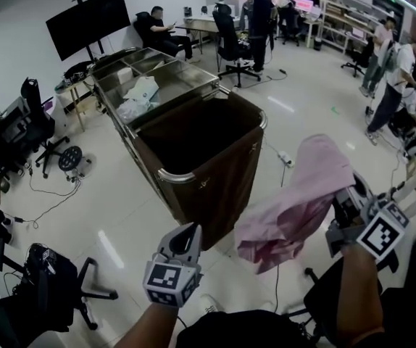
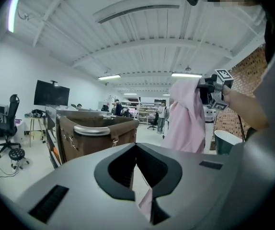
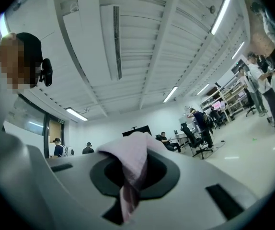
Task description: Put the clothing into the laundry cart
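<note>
The right gripper (image 1: 340,210) clamps a crumpled pink cloth garment (image 1: 295,194). The left gripper (image 1: 187,232) is closed on a pink sliver (barely visible). It hides the brown fabric laundry cart's (image 1: 193,201) base.

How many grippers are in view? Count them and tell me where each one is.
2. The left gripper is low at centre, before the cart, a bit of the pink garment between its jaws. The right gripper is at right, shut on that garment. None seems hidden.
</note>
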### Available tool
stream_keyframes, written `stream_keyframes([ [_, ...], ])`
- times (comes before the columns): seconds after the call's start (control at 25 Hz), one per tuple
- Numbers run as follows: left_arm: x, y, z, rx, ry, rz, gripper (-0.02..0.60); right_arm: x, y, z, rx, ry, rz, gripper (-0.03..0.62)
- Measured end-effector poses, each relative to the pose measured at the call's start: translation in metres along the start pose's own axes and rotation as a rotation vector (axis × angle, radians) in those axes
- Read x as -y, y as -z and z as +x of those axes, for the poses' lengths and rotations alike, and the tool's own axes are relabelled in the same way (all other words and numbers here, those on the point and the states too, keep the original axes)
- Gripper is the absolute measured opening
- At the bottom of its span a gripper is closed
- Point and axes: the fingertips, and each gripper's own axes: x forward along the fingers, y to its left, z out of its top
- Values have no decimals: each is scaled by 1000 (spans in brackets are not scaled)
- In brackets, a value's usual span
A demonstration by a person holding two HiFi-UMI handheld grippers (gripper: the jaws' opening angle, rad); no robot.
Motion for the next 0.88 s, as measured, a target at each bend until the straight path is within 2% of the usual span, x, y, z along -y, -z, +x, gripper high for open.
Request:
stream_keyframes([
  [0.2, -59, 7, -24, -15, -3, 10, 0, -51, -30, 64, 62, -37, -86, 37],
  [0.52, -105, 6, -29, -27, -4, 19, 0, -72, -80, 152, 86, -116, -81, 37],
  [0.72, -130, 4, -30, -15, -61, -5, 0, -87, -90, 205, 83, -179, -98, 37],
  [0.88, -156, -5, -26, -2, -135, -26, 0, -79, -94, 259, 65, -218, -75, 37],
])
